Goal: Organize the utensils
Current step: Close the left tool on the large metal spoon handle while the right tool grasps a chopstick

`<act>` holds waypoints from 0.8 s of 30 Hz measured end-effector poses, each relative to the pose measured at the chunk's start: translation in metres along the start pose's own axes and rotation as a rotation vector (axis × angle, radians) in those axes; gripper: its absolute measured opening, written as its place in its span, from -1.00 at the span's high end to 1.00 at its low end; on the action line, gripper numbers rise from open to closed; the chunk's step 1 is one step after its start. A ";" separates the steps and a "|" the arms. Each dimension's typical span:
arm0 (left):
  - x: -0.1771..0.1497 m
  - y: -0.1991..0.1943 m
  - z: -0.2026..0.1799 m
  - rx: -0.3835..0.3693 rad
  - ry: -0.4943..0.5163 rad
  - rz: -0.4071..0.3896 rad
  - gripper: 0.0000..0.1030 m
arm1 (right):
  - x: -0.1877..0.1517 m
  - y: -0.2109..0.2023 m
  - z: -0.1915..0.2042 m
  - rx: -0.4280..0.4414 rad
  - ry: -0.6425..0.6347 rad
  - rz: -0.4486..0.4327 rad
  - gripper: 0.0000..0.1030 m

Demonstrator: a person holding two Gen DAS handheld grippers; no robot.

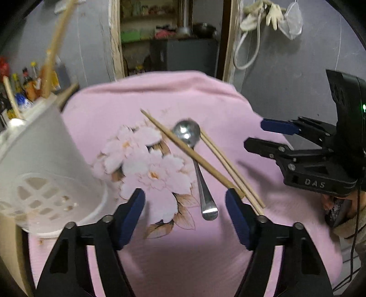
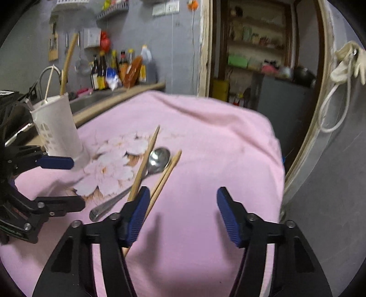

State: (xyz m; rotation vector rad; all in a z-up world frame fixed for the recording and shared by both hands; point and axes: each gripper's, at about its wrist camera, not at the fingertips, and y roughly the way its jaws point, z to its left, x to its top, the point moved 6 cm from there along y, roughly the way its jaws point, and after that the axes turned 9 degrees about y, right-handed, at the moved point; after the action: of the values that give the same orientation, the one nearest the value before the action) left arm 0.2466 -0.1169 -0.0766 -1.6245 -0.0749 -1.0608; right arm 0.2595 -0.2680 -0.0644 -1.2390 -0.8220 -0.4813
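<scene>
spoon (image 1: 192, 146) on cloth (image 1: 205, 96) | chopstick (image 1: 194, 155) across spoon | holder (image 1: 41, 164) left

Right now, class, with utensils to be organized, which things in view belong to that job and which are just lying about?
Belong to the job:
- shiny metal spoon
- loose wooden chopsticks
- white perforated plastic utensil holder
- open left gripper and open right gripper

Just lying about:
- pink floral cloth
- sauce bottles on the counter
- pale gloves hanging on the wall

Black claw (image 1: 185, 214) frames, blue ribbed pads (image 2: 228, 217), silver screws, "DAS" lettering.
</scene>
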 end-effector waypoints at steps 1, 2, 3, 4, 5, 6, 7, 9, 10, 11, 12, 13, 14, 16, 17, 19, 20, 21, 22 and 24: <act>-0.001 0.004 0.000 -0.018 -0.001 0.017 -0.14 | -0.001 0.005 0.000 0.013 0.011 0.025 0.01; -0.001 0.008 -0.001 -0.037 -0.002 0.035 -0.06 | -0.001 0.008 0.000 0.024 0.019 0.039 0.05; -0.001 0.011 -0.001 -0.050 -0.004 0.051 0.00 | 0.000 0.010 0.000 0.035 0.026 0.052 0.09; -0.001 0.015 -0.001 -0.059 -0.005 0.063 0.02 | 0.000 0.013 0.000 0.045 0.030 0.068 0.10; 0.000 0.018 -0.001 -0.060 -0.002 0.072 0.08 | 0.001 0.017 0.001 0.053 0.031 0.081 0.14; 0.000 0.020 0.000 -0.054 0.004 0.076 0.14 | 0.001 0.019 0.001 0.061 0.031 0.093 0.18; 0.001 0.022 0.000 -0.047 0.011 0.078 0.17 | 0.001 0.021 0.002 0.066 0.029 0.102 0.19; 0.004 0.026 0.000 -0.044 0.024 0.084 0.24 | 0.000 0.026 0.004 0.070 0.019 0.127 0.23; 0.004 0.028 0.000 -0.043 0.026 0.088 0.26 | -0.001 0.029 0.006 0.068 0.011 0.143 0.24; 0.005 0.030 -0.001 -0.043 0.032 0.092 0.29 | -0.001 0.031 0.006 0.065 0.006 0.153 0.25; 0.007 0.032 -0.002 -0.043 0.037 0.095 0.32 | -0.003 0.033 0.007 0.060 0.000 0.163 0.26; 0.007 0.035 -0.003 -0.046 0.043 0.099 0.34 | -0.004 0.034 0.008 0.053 -0.007 0.171 0.26; 0.008 0.037 -0.004 -0.048 0.048 0.106 0.38 | -0.004 0.035 0.009 0.047 -0.017 0.175 0.27; 0.009 0.042 -0.005 -0.046 0.055 0.109 0.40 | -0.002 0.037 0.010 0.040 -0.032 0.182 0.27; 0.009 0.044 -0.005 -0.046 0.058 0.110 0.40 | -0.001 0.039 0.010 0.043 -0.032 0.189 0.27; 0.010 0.045 -0.004 -0.051 0.052 0.113 0.43 | 0.000 0.042 0.010 0.055 -0.021 0.201 0.27; 0.010 0.046 -0.003 -0.052 0.046 0.114 0.46 | 0.002 0.043 0.009 0.060 -0.014 0.207 0.27; 0.011 0.046 -0.002 -0.052 0.042 0.115 0.49 | 0.002 0.044 0.009 0.061 -0.012 0.210 0.26; 0.011 0.047 -0.002 -0.050 0.041 0.115 0.50 | 0.002 0.045 0.009 0.063 -0.012 0.215 0.26; 0.011 0.046 -0.002 -0.048 0.042 0.116 0.53 | 0.003 0.046 0.011 0.058 -0.017 0.220 0.26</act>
State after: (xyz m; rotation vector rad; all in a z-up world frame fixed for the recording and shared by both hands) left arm 0.2778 -0.1401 -0.1041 -1.6281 0.0727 -1.0136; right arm 0.2911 -0.2447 -0.0901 -1.2638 -0.6995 -0.2681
